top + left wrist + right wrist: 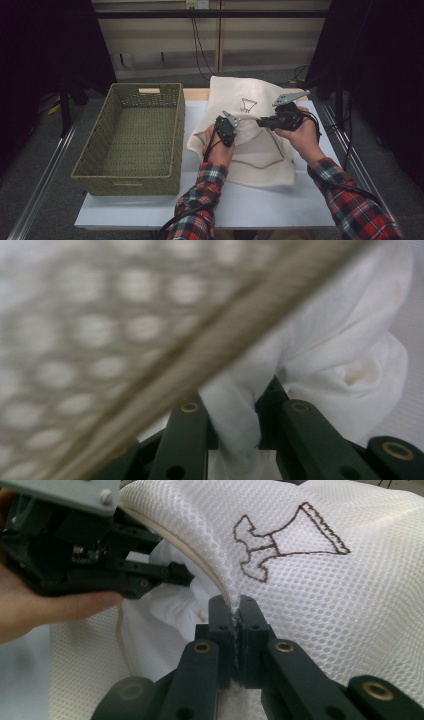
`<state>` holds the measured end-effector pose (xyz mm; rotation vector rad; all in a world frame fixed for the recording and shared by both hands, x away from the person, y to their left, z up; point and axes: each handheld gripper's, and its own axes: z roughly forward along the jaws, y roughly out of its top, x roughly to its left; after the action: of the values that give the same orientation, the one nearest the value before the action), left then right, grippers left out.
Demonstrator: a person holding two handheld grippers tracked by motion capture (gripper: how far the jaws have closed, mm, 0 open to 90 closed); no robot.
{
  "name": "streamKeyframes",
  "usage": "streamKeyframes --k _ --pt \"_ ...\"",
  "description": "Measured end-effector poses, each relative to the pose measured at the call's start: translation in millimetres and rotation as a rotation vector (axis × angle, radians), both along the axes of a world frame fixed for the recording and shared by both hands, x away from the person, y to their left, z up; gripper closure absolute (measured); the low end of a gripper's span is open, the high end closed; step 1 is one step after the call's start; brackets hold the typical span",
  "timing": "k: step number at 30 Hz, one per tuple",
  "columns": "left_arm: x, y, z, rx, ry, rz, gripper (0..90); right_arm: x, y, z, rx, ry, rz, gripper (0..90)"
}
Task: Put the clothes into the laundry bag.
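Right gripper view: right tongs (239, 611) pinch mesh bag (320, 605); left tongs (192, 576) pinch white cloth (165, 605).

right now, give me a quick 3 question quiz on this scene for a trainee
1. True or false: the right gripper is shut on the edge of the mesh laundry bag.
2. What does the left gripper hold between its jaws?
A. a bunch of white cloth
B. the rim of the basket
C. nothing
3. In the high view, on which side of the bag does the woven basket stand?

Key:
1. True: the jaws pinch the bag's trimmed edge, lifting it.
2. A: the white cloth is squeezed between the jaws, at the bag's opening.
3. On the left, on the same white table, with nothing in it.
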<state>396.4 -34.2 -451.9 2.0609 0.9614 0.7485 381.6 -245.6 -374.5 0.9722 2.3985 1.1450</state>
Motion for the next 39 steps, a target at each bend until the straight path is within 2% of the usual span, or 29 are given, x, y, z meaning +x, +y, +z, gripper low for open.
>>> streamKeyframes --k 3,6,10,12,15,17,20,22,24,27,30,33,35,36,37,39 --pt "0.5 4.4 -3.0 -0.021 0.011 0.018 78.2 0.4 4.4 -0.3 -0.006 -0.001 0.016 87.4" --pt "-1.9 5.1 -6.3 -0.052 0.026 0.002 75.4 0.5 6.6 -0.7 -0.010 0.005 0.019 87.4" --pt "-5.5 8.2 -7.0 -0.099 0.061 -0.002 65.8 0.2 6.9 -2.4 -0.013 0.003 0.019 87.4" --pt "-7.8 9.9 -6.7 -0.099 0.067 -0.005 60.6 -0.1 7.7 -3.2 -0.013 0.007 0.022 87.4" --pt "-11.6 13.0 -6.1 -0.123 0.073 -0.017 48.5 -0.7 9.8 -4.6 -0.022 0.007 0.031 87.4" --pt "-13.2 14.5 -5.1 -0.133 0.086 -0.029 45.6 -1.0 10.7 -5.7 -0.021 0.010 0.032 87.3" --pt "-16.5 16.7 -4.2 -0.167 0.098 -0.021 41.4 -1.2 11.8 -6.7 -0.020 0.011 0.031 87.3" --pt "-18.5 19.3 -2.7 -0.155 0.092 -0.031 38.9 -1.3 12.2 -7.2 -0.018 0.019 0.036 87.2" --pt "-20.6 19.5 -2.0 -0.162 0.093 -0.035 36.6 -1.2 12.5 -6.6 -0.023 0.017 0.035 87.2" --pt "-23.4 20.0 -1.1 -0.152 0.098 -0.043 35.2 -1.0 12.5 -5.0 -0.021 0.013 0.035 87.2" --pt "-25.5 20.3 1.0 -0.162 0.104 -0.039 34.5 -1.5 11.6 -4.7 -0.029 0.018 0.031 87.2" --pt "-27.0 22.5 4.8 -0.137 0.106 -0.048 33.6 -0.5 10.3 -5.4 -0.023 0.012 0.037 87.3" --pt "-27.7 24.6 6.2 -0.143 0.110 -0.039 33.8 -0.4 10.0 -6.1 -0.021 0.013 0.033 87.3" --pt "-27.9 26.2 6.5 -0.153 0.108 -0.030 34.9 -0.7 9.9 -6.2 -0.023 0.019 0.027 87.3" --pt "-28.1 28.2 7.0 -0.137 0.111 -0.032 37.8 -0.5 9.3 -6.6 -0.019 0.019 0.032 87.3" --pt "-27.9 29.3 6.3 -0.142 0.127 -0.051 43.3 0.1 8.3 -6.8 -0.016 0.013 0.035 87.3"
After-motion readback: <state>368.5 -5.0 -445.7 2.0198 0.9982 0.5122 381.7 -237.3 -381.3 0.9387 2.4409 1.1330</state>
